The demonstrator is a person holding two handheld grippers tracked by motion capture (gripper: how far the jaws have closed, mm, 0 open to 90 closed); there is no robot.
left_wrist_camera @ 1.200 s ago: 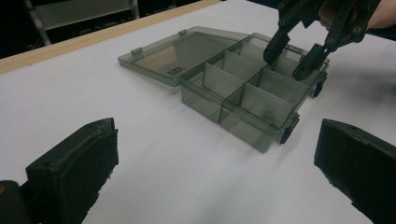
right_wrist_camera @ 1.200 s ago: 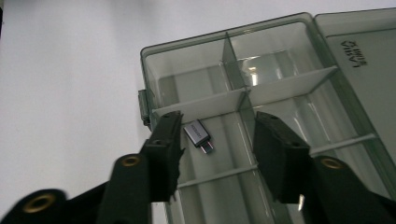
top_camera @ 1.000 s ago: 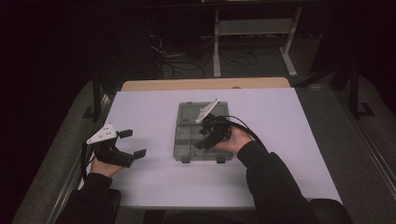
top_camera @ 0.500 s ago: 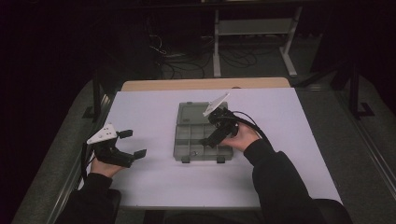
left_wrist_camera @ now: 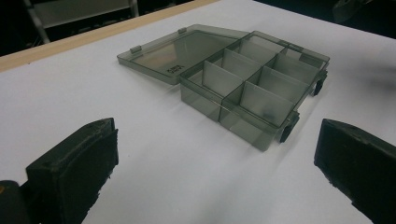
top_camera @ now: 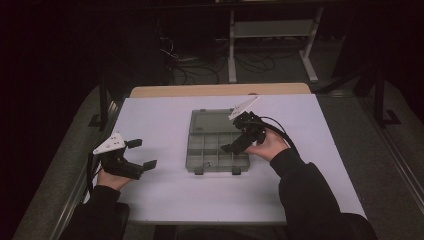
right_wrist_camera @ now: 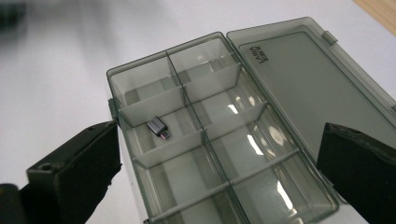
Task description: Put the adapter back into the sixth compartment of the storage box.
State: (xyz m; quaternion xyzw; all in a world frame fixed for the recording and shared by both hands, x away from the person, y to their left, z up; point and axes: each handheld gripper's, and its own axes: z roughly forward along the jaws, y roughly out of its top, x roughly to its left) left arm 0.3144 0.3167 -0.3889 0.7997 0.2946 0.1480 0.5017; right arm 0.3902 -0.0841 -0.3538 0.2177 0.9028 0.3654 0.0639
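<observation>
A smoky-grey clear organizer box [top_camera: 215, 150] lies mid-table, its lid [top_camera: 212, 121] folded flat on the far side. In the right gripper view a small grey metal adapter [right_wrist_camera: 159, 128] lies in one compartment of the box [right_wrist_camera: 215, 140]; the other compartments look empty. My right gripper [top_camera: 239, 141] hovers open over the box's right part, and its jaws [right_wrist_camera: 219, 158] stand wide apart with nothing between them. At the table's left my left gripper [top_camera: 141, 154] rests open, well apart from the box [left_wrist_camera: 254, 84], jaws [left_wrist_camera: 215, 158] pointed at it.
The white tabletop [top_camera: 310, 165] has bare room on both sides of the box and in front of it. A wooden strip [top_camera: 220, 90] runs along the far edge. Beyond it are a dark floor, cables and a metal stand [top_camera: 272, 35].
My right gripper has drawn back a little to the right and far side over the box, still open. The left gripper and the box have not moved.
</observation>
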